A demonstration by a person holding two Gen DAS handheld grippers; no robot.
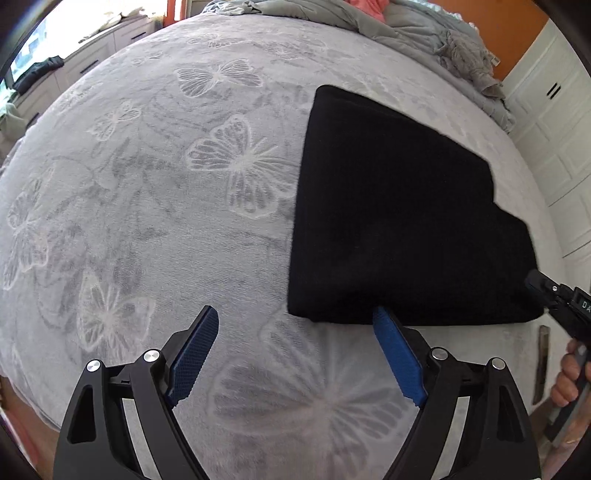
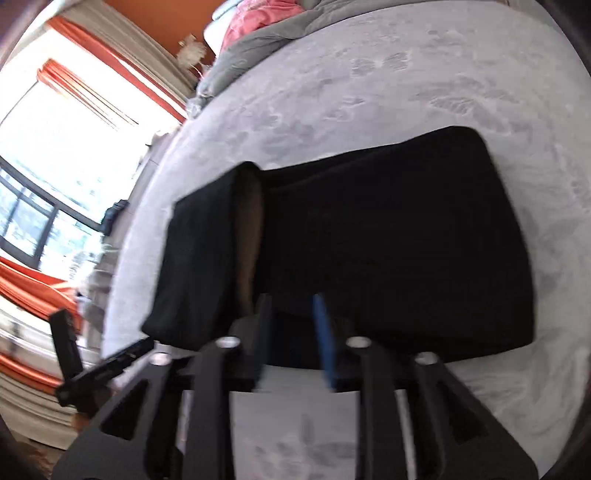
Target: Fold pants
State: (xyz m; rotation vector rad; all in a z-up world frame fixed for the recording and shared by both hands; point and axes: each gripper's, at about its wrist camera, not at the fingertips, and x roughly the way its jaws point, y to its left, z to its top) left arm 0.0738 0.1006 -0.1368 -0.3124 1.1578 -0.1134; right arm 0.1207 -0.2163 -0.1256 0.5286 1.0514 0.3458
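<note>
**Folded pants on the bed, both grippers at the near edge**

Lying on the grey butterfly-print bedspread (image 1: 155, 206), the black pants (image 1: 399, 221) are already a compact folded bundle, its long axis running away from the person toward the heaped grey bedding (image 1: 417, 33) at the head of the bed. The bundle sits ahead of both grippers, its near folded edge closest to them.

The left gripper (image 1: 299, 332) stands wide open and holds nothing. Its right blue pad (image 1: 397, 358) just meets the near edge of the bundle, while the other pad is over bare bedspread, well to the left of the cloth.

The right gripper (image 2: 293, 325) is nearer to the work: seen from the left wrist view it comes in at the bundle's near right corner, held by a hand (image 1: 570, 376). Its own view is blurred, but the fingers stand moderately apart with the near edge of the pants running across the gap. I cannot see the pads pressing on the cloth, so it looks released rather than gripped.

Judging by the tidy shape, folding seems nearly finished; any last move would start from this near edge.
</note>
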